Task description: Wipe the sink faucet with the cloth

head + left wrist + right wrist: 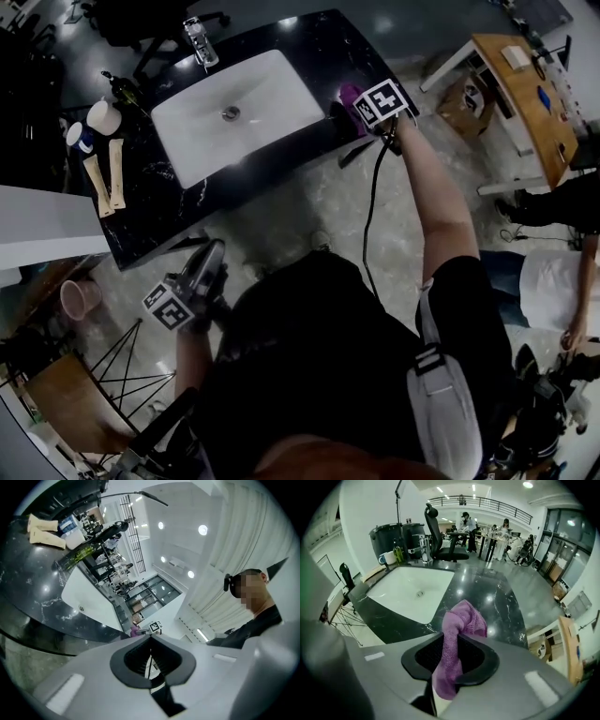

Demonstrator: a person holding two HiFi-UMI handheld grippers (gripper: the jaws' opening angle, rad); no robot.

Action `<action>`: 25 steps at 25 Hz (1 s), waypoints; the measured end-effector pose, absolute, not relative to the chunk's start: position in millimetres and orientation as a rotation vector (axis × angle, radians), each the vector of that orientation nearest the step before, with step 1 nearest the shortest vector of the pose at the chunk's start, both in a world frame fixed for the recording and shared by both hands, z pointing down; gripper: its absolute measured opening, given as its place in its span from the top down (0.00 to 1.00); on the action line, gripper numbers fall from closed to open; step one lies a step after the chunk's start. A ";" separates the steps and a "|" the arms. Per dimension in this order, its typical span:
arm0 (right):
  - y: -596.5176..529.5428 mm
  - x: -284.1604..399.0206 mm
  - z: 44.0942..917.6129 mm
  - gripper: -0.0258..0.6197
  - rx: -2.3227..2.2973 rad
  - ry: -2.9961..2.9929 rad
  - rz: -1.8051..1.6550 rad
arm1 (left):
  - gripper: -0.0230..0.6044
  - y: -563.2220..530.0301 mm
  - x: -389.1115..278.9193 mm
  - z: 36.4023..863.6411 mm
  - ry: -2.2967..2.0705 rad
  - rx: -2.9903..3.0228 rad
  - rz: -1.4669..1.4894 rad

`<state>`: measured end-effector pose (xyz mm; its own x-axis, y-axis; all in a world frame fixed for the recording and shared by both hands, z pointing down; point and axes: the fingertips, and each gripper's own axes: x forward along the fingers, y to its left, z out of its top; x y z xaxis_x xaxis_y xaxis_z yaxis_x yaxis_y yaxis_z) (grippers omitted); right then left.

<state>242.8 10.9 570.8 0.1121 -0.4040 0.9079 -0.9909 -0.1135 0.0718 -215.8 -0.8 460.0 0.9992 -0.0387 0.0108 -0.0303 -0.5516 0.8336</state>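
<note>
Black counter [150, 211] below and ahead of right claw [451, 658]. White sink [253, 131] just beyond claw, only drain [231, 113] inside. Faucet [200, 42] at sink's far rim, well apart from claw. Right gripper view alone shows purple cloth [464, 620] pinched between pads. Left gripper view: left claw [151, 645] pressed together, empty, off counter's edge.

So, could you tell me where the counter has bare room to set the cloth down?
The black counter on the basin's right side, by the cloth, is bare. The left side is crowded: cups, two tubes and a bottle; the faucet stands behind the basin.
</note>
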 end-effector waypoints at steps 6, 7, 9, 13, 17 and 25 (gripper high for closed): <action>18.1 269.0 603.2 0.80 1.546 -1.410 1.032 | 0.96 35.2 -158.9 457.2 -0.116 2.178 -0.010; 18.1 268.8 605.7 0.80 1.540 -1.429 1.035 | 0.96 41.7 -149.5 457.5 -0.124 2.179 -0.009; 15.5 266.6 607.2 0.79 1.530 -1.469 1.032 | 0.96 53.7 -131.5 459.6 -0.139 2.174 -0.013; 13.6 262.7 608.3 0.79 1.502 -1.530 1.041 | 0.96 75.4 -97.6 468.1 -0.176 2.164 -0.013; 13.5 264.4 609.4 0.79 1.501 -1.602 1.099 | 0.96 89.3 -71.6 471.7 -0.243 2.154 -0.034; 12.0 257.3 605.5 0.60 1.508 -1.780 1.160 | 0.96 114.7 -75.8 462.6 -0.354 2.158 -0.049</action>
